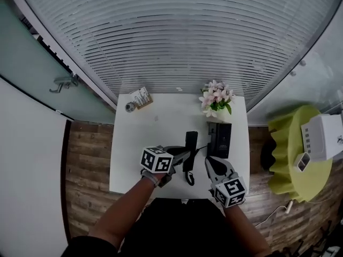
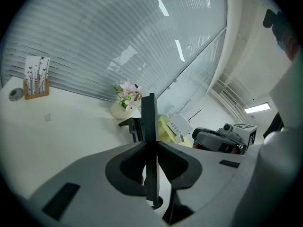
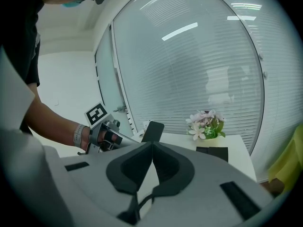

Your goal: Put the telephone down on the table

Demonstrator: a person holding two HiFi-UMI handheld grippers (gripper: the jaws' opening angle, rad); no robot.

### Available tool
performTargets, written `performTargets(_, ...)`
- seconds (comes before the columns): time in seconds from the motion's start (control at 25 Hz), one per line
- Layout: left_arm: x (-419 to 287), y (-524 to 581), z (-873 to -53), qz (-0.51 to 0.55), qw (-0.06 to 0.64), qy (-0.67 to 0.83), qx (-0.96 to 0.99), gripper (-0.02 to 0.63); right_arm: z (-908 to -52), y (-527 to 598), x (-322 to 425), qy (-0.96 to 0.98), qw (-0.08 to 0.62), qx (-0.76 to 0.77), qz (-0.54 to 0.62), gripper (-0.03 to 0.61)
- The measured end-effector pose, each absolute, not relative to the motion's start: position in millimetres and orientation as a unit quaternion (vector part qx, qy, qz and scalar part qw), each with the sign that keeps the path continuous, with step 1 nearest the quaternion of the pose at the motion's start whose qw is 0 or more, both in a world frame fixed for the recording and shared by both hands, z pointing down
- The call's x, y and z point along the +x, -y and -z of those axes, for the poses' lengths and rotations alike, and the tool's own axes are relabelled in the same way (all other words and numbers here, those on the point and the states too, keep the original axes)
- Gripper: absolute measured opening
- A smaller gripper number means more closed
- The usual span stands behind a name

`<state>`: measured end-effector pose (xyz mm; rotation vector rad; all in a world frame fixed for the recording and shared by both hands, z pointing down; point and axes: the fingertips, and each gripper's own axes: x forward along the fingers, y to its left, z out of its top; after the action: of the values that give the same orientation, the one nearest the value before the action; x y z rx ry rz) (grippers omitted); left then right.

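Note:
The black telephone handset (image 1: 191,143) is clamped in my left gripper (image 1: 185,155) over the middle of the white table (image 1: 144,149), with its cord hanging down toward the front edge. In the left gripper view the handset (image 2: 150,122) stands edge-on between the jaws of the left gripper (image 2: 150,145), which press on both its sides. The black telephone base (image 1: 220,139) lies just to the right. My right gripper (image 1: 213,165) hovers in front of the base, its jaws meeting tip to tip (image 3: 152,144) with nothing held. From there the handset (image 3: 152,130) shows beyond the jaw tips.
A pot of pink flowers (image 1: 216,98) stands at the table's back right, behind the base. A card holder (image 1: 141,97) and a small round object (image 1: 129,107) sit at the back left. A yellow-green round table (image 1: 297,159) with a white box (image 1: 321,135) stands to the right.

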<state>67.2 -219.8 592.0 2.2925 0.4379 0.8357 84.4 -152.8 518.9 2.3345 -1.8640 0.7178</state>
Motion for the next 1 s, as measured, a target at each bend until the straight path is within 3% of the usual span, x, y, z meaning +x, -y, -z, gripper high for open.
performTargets(1.0,-24,352,-630,-0.362,0.319,-0.112,0.869,0.077,-536,268,25,0.657,0.078,0.716,-0.223,0.023)
